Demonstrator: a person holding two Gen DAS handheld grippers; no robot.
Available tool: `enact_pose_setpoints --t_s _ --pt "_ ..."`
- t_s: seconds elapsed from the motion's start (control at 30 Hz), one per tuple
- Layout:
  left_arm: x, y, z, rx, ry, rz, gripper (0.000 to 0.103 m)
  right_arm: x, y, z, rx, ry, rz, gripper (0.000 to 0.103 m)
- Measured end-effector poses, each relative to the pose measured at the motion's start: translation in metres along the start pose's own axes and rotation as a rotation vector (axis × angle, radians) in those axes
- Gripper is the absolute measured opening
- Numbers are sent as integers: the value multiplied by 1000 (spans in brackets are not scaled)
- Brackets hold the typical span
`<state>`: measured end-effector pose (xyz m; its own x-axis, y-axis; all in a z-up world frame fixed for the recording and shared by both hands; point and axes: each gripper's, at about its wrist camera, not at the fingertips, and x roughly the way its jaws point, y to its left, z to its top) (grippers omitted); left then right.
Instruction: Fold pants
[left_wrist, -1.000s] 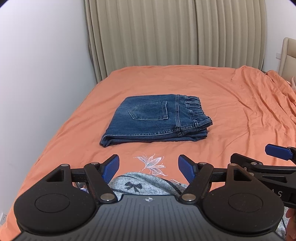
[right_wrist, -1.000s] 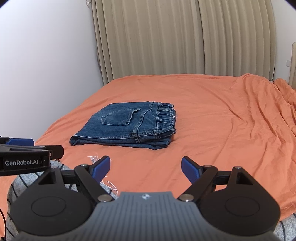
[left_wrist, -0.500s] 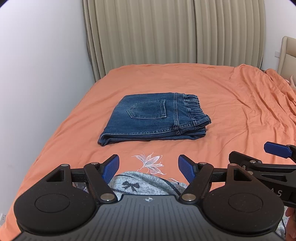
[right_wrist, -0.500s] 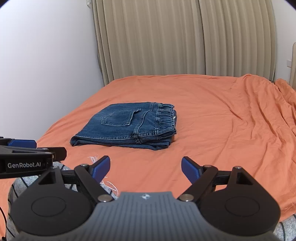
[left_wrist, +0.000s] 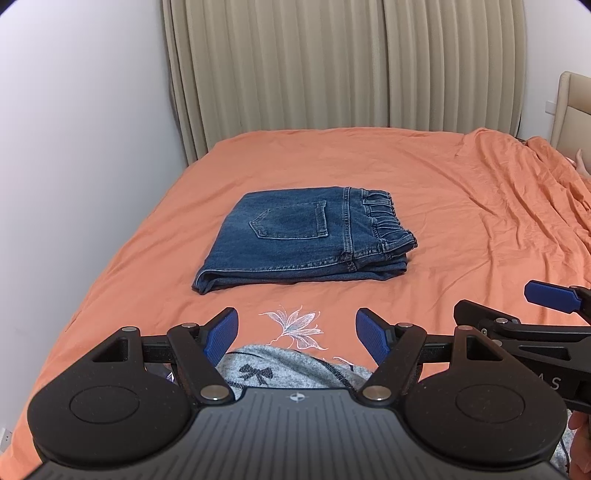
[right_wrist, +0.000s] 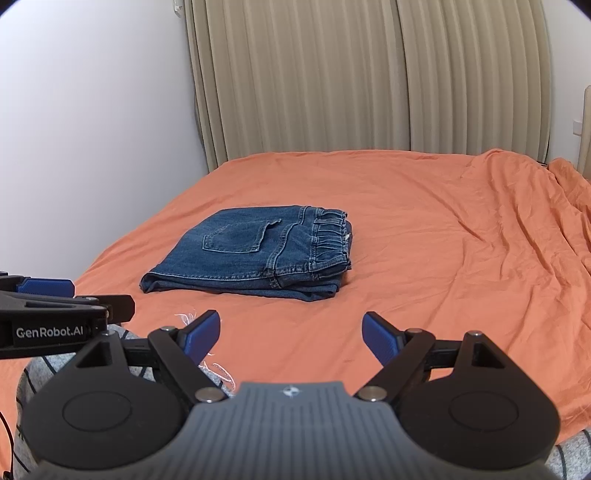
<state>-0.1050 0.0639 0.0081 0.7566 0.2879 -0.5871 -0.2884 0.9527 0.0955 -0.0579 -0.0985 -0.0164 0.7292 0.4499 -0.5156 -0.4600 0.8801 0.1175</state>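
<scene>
Blue denim pants (left_wrist: 295, 240) lie folded into a compact rectangle on the orange bed, back pocket up, waistband to the right; they also show in the right wrist view (right_wrist: 255, 251). My left gripper (left_wrist: 297, 334) is open and empty, held back from the pants near the bed's front edge. My right gripper (right_wrist: 291, 336) is open and empty too, likewise short of the pants. Each gripper shows at the side of the other's view.
The orange bed sheet (left_wrist: 461, 206) is wrinkled on the right side. A white wall (left_wrist: 74, 147) runs along the left and beige curtains (left_wrist: 332, 66) hang behind. A grey patterned garment (left_wrist: 280, 373) sits below the grippers. A headboard (left_wrist: 572, 103) stands at far right.
Both grippers have drawn back and risen slightly; the pants sit a little lower and farther in view. Nothing was gripped or released.
</scene>
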Motion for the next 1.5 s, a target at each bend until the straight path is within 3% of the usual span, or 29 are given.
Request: enact_pose_setpoints --t_s 0.5,1.5 --pt "0 -1 -1 -21 8 -22 85 -4 -2 1 1 -6 3 80" --pt "-5 -8 0 -5 -7 18 85 -12 -4 2 5 -23 14 80"
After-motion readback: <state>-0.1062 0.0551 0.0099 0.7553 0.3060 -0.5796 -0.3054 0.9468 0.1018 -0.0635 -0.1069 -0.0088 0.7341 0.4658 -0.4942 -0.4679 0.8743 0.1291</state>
